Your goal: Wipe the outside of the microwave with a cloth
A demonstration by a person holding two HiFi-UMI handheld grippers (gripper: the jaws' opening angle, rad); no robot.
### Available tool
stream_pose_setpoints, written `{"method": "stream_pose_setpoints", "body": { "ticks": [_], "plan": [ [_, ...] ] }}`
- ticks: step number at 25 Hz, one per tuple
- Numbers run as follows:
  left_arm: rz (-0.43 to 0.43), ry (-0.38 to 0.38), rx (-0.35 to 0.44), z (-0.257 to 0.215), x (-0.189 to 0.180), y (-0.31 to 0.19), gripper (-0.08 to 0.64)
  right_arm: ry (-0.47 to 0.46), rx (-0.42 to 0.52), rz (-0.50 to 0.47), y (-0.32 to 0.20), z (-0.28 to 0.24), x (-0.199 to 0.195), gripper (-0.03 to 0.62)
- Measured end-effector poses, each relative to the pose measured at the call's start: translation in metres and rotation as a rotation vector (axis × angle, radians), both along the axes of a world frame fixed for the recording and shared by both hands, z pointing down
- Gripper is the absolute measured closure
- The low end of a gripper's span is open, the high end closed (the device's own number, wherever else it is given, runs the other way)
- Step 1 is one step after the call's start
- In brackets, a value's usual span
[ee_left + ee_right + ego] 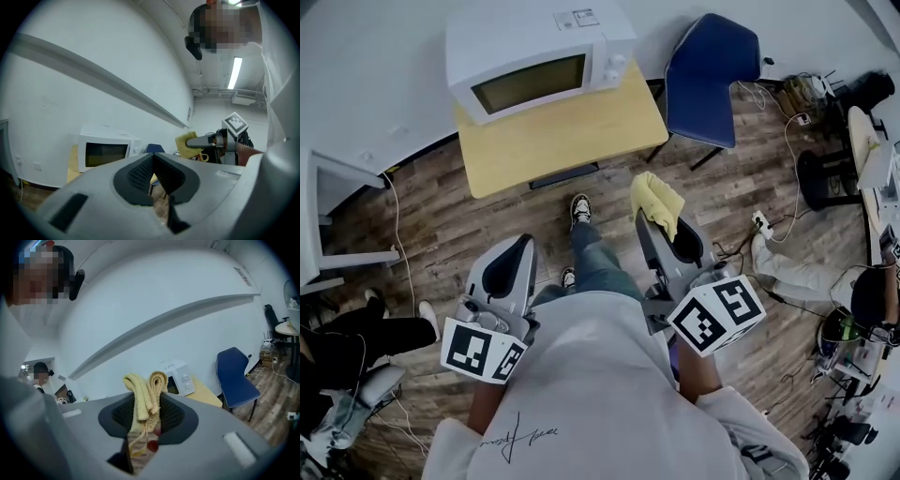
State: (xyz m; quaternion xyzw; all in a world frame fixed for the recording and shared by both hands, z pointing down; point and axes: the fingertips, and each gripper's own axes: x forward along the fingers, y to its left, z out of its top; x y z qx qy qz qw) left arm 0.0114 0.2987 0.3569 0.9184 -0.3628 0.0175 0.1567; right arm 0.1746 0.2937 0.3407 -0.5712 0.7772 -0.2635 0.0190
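A white microwave (534,56) stands at the back of a small wooden table (572,136), against the wall and well ahead of both grippers. My right gripper (652,217) is shut on a folded yellow cloth (657,200), which sticks up between its jaws over the floor, short of the table. The right gripper view shows the cloth (144,394) pinched between the pads, with the microwave (178,377) beyond. My left gripper (523,246) is held low on the left, shut and holding nothing. Its own view shows the microwave (104,152) ahead and the cloth (186,142) to the right.
A blue chair (712,75) stands right of the table. A white cabinet (328,220) is at the left, with a person's legs (366,337) below it. Cables and a power strip (761,223) lie on the wooden floor at the right, near a seated person (811,277).
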Motion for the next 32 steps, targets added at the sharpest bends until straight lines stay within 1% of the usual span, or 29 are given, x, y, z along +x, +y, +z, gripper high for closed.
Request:
{"method": "stream_pose_setpoints", "body": {
  "ticks": [2,4,7,8,15,18,20,22,24,26,28,29,30,32],
  "plan": [
    [-0.011,-0.008,-0.001,0.001,0.001,-0.014,0.563,0.004,0.001,0.005,-0.015,0.003,0.004,0.476],
    [-0.023,-0.011,0.001,-0.002,0.004,-0.032,0.563,0.027,-0.001,0.006,-0.033,0.004,0.009,0.477],
    [-0.041,-0.022,-0.001,-0.001,0.010,-0.059,0.563,0.115,-0.016,0.000,-0.060,0.011,0.017,0.485],
    [-0.043,-0.030,-0.005,0.001,0.012,-0.068,0.563,0.130,-0.022,-0.006,-0.069,0.015,0.018,0.486],
    [-0.059,-0.047,-0.016,0.002,0.031,-0.136,0.563,0.103,-0.045,-0.070,-0.139,0.023,0.023,0.486],
    [-0.074,-0.057,-0.011,-0.002,0.037,-0.164,0.563,0.100,-0.027,-0.105,-0.172,0.019,0.024,0.485],
    [-0.107,-0.065,0.003,-0.006,0.037,-0.186,0.565,0.097,-0.005,-0.130,-0.194,0.016,0.025,0.485],
    [-0.151,-0.064,0.022,-0.011,0.037,-0.208,0.565,0.095,-0.003,-0.148,-0.216,0.015,0.028,0.483],
    [-0.182,-0.047,0.025,-0.012,0.039,-0.228,0.565,0.123,0.000,-0.170,-0.237,0.016,0.032,0.483],
    [-0.184,-0.031,0.021,-0.010,0.049,-0.245,0.566,0.163,0.045,-0.241,-0.254,0.016,0.031,0.483],
    [-0.178,-0.025,0.024,-0.008,0.061,-0.260,0.566,0.194,0.136,-0.337,-0.268,0.011,0.026,0.476],
    [-0.180,-0.023,0.028,-0.009,0.065,-0.266,0.566,0.193,0.170,-0.368,-0.274,0.008,0.026,0.476],
    [-0.185,-0.020,0.033,-0.009,0.068,-0.271,0.566,0.182,0.187,-0.385,-0.280,0.005,0.027,0.476],
    [-0.209,-0.020,0.042,-0.012,0.069,-0.280,0.566,0.154,0.189,-0.387,-0.293,0.003,0.033,0.474]
  ]
}}
